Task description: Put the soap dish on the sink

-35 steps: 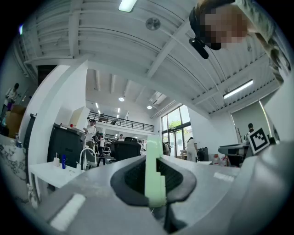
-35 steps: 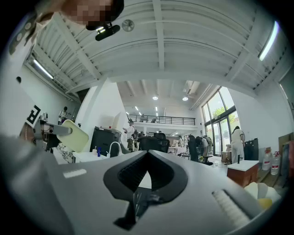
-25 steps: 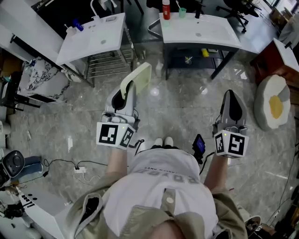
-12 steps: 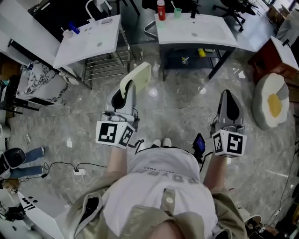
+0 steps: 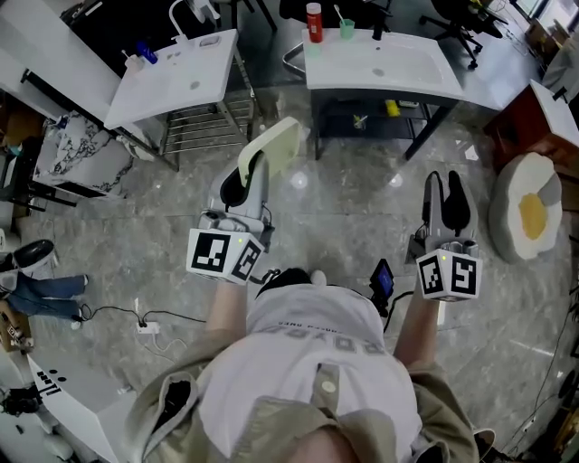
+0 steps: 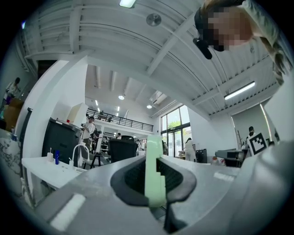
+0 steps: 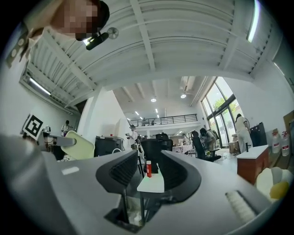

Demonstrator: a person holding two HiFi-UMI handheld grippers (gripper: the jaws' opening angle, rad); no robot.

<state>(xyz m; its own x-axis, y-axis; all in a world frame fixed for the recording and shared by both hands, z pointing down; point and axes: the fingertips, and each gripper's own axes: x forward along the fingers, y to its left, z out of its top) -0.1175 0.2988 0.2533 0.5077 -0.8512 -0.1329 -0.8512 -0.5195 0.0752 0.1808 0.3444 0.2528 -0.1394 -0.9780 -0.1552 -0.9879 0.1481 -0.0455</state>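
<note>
A pale green soap dish point(image 5: 271, 146) is held edge-on above the floor, and my left gripper point(image 5: 254, 169) is shut on it. In the left gripper view the soap dish point(image 6: 154, 172) stands upright between the jaws. Ahead stand two white sinks: a left sink point(image 5: 176, 77) with a white tap, and a wider right sink point(image 5: 380, 60) carrying a red bottle point(image 5: 314, 22) and a green cup point(image 5: 346, 27). My right gripper point(image 5: 447, 194) is opening with nothing between its jaws. Through the right gripper view's gap I see the right sink point(image 7: 152, 182) and the red bottle point(image 7: 148, 169).
A grey stone floor lies between me and the sinks. A metal rack point(image 5: 206, 125) stands under the left sink, a shelf with small items under the right sink. A fried-egg cushion point(image 5: 527, 205) lies at right by a red-brown cabinet point(image 5: 536, 116). Cables and a power strip point(image 5: 146, 326) lie at lower left.
The right gripper's jaws have spread apart from shut. Both grippers have shifted slightly toward the sinks, the left one still carrying the soap dish.
</note>
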